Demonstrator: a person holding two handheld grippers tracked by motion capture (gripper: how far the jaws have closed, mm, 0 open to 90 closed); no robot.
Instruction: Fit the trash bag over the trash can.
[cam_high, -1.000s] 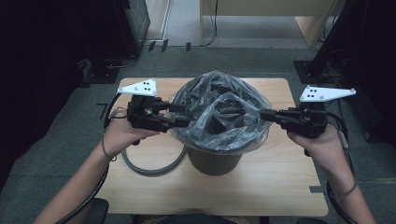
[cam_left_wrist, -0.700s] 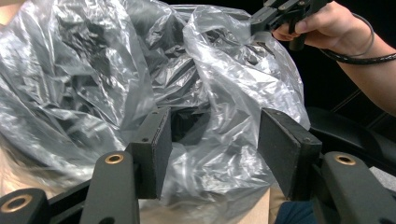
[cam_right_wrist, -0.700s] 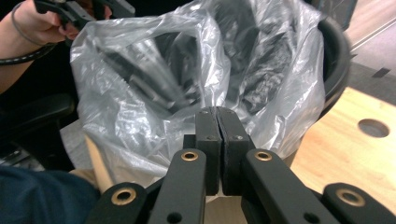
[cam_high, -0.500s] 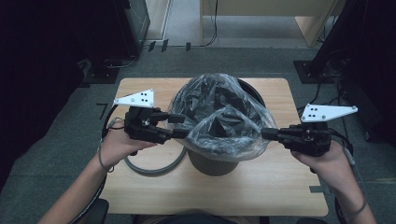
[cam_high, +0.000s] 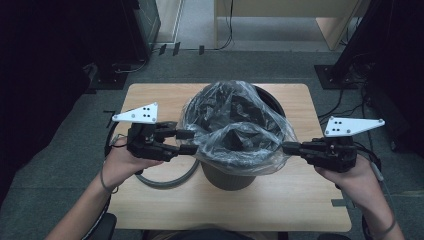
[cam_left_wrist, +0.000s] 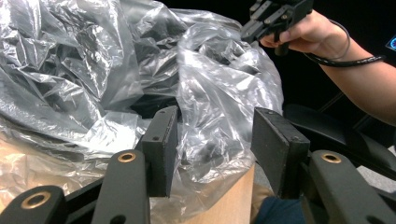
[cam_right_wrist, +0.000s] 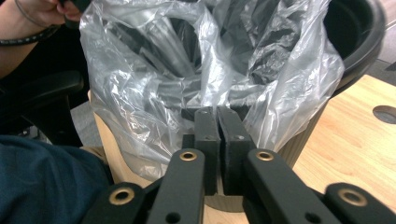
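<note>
One wooden table (cam_high: 150, 100) on grey carpet (cam_high: 60, 165); left gripper (cam_high: 188, 141) fingers apart, closing around plastic bag (cam_high: 235, 135); right gripper (cam_high: 286, 148) pinches bag.

**Clear liner bag draped over the black bin**

The crinkled clear plastic bag (cam_high: 235, 132) I'm working lies bunched over the mouth of the round black bin (cam_high: 272, 102), which stands upright mid-bench. Its near edge hangs outside the bin's rim; the far rim shows bare. The film is creased and puffed upward.
</note>
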